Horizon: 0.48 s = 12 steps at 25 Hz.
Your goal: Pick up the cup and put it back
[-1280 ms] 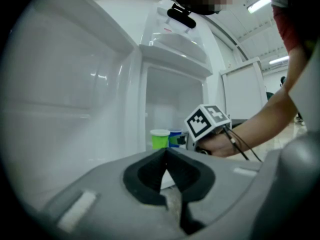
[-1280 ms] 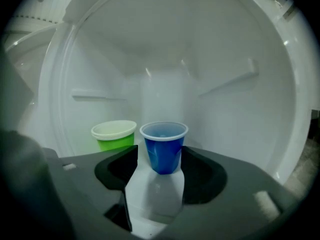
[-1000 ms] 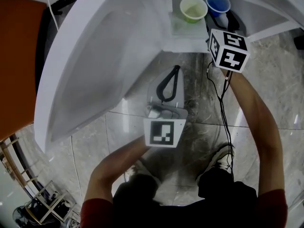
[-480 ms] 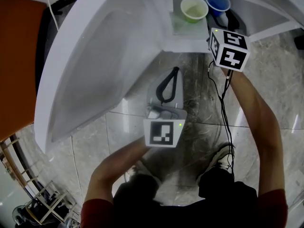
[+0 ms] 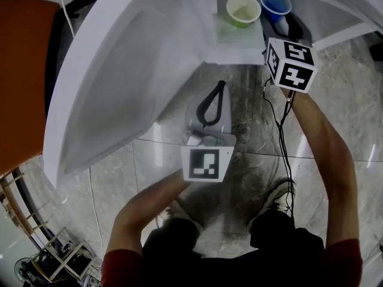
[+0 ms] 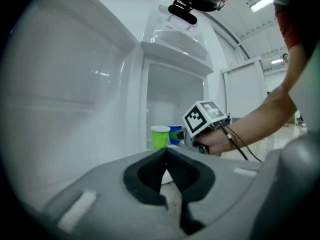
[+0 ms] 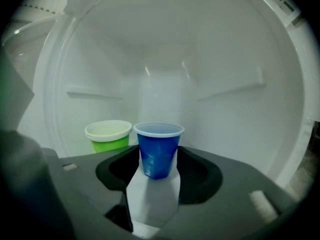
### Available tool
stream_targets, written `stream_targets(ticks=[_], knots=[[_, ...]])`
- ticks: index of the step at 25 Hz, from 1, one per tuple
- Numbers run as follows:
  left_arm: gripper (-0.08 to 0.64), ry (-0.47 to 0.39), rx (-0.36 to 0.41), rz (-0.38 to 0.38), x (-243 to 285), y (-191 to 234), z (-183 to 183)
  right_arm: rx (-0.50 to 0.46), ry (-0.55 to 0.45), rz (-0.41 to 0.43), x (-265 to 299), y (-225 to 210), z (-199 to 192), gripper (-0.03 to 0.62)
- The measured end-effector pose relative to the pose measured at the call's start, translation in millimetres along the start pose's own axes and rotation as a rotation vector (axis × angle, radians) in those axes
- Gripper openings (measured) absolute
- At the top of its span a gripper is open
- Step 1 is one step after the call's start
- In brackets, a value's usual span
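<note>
Open white fridge (image 5: 114,82), blue plastic cup (image 7: 159,151) on its white shelf (image 5: 234,36) beside the green plastic cup (image 5: 243,9), right hand-held gripper (image 7: 158,162) jaws apart around it and just closing in, left hand-held gripper (image 6: 166,153) closed and empty above the grey marble floor (image 5: 254,130).

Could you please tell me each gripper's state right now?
Left gripper: jaws shut, empty.
Right gripper: jaws open, just been closing around the blue plastic cup.

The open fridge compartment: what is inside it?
A green cup and a blue cup stand side by side on its shelf. The part of the shelf directly under them is covered by the cups.
</note>
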<state>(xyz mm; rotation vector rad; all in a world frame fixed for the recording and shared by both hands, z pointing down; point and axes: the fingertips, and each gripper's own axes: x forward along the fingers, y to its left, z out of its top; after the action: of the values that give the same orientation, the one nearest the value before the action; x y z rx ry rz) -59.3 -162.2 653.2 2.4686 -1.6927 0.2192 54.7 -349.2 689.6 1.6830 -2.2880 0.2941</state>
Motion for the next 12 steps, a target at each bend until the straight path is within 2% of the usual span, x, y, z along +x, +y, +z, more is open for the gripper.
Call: stream_targets(ticks=[12], knots=[[0.000,-0.018,0.016,-0.008,-6.9,-8.1,14.3,-0.045,-0.001,0.034,-32.0,10.1,-0.6,0.236]])
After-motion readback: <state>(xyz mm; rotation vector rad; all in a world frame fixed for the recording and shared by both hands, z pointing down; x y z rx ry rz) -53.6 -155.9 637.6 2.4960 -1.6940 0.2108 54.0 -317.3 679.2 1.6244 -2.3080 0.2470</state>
